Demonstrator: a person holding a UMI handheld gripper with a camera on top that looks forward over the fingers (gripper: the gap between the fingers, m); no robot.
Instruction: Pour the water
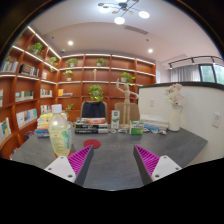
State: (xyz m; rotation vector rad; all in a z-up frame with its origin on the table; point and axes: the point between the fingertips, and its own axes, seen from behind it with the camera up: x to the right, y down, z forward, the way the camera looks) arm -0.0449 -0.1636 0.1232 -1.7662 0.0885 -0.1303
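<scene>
Hand-held gripper (111, 163) open, fingers spread, nothing between them. Water bottle (59, 134) stands on tabletop (120, 150) ahead, just off the left finger. Risk: misaligned approach clips bottle, toppling it.

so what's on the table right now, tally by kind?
Bottles: 1, clear plastic bottle just beyond the left finger
Red lids or dishes: 1
Book stacks: 1
Vases with flowers: 1
Small boxes or cartons: about 3, too small to separate surely
Total: about 7
The gripper is open, holding nothing.
</scene>
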